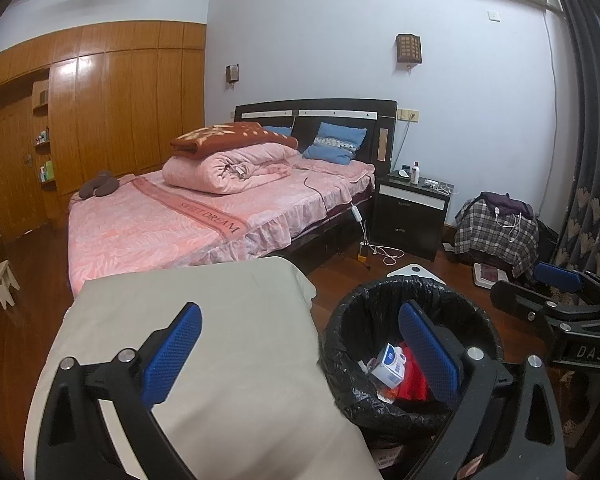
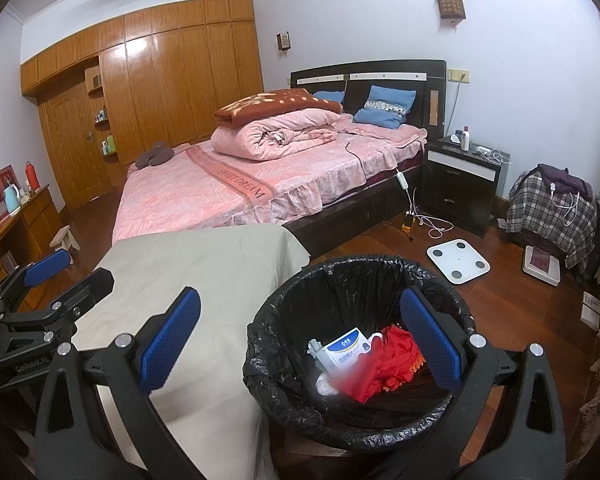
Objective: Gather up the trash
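Both tools hang spread and empty: the left gripper (image 1: 300, 356) above the beige-covered table (image 1: 220, 320), the right gripper (image 2: 300, 340) over the near rim of the black-lined trash bin (image 2: 352, 420). The bin stands on the wooden floor (image 2: 520, 320) just beside the table's right edge, holding a white-and-blue box (image 2: 346, 350) and red wrapping (image 2: 392, 360). A white scale (image 2: 458, 260) lies beyond, before the pink bed (image 2: 240, 192).

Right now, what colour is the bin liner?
Black. The liner shows best in the right wrist view, holding a white-and-blue box and red trash.
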The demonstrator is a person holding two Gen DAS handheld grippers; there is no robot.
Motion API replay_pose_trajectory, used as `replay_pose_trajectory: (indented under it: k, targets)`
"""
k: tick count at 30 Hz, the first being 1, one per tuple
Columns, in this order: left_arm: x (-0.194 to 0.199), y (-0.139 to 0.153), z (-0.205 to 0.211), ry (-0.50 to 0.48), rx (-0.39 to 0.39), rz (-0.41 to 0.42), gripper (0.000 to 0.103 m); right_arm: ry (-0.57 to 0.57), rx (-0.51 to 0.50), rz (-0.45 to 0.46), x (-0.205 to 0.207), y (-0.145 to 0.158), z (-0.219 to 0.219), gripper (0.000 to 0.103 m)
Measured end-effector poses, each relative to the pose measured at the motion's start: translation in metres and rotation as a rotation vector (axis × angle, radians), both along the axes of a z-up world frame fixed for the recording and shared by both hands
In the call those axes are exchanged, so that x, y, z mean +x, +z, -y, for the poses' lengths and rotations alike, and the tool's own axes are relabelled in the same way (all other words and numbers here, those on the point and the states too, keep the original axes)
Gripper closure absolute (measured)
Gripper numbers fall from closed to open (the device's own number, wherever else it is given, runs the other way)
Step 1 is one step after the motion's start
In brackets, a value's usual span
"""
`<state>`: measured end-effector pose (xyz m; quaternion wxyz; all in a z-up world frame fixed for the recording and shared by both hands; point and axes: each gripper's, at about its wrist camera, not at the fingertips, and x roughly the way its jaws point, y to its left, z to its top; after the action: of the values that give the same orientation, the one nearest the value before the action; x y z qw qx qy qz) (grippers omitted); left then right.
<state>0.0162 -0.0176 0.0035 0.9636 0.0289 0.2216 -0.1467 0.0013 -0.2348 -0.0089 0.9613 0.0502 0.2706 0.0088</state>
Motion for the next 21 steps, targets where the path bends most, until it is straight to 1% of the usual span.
replay_pose_trajectory:
  k: [21]
  targets:
    - [-0.0053, 0.0001, 0.0014, -0.002, -0.001, -0.003, 0.006, -0.003, 0.002, -0.006, -0.0033, -0.0015, -0.0002, 0.006]
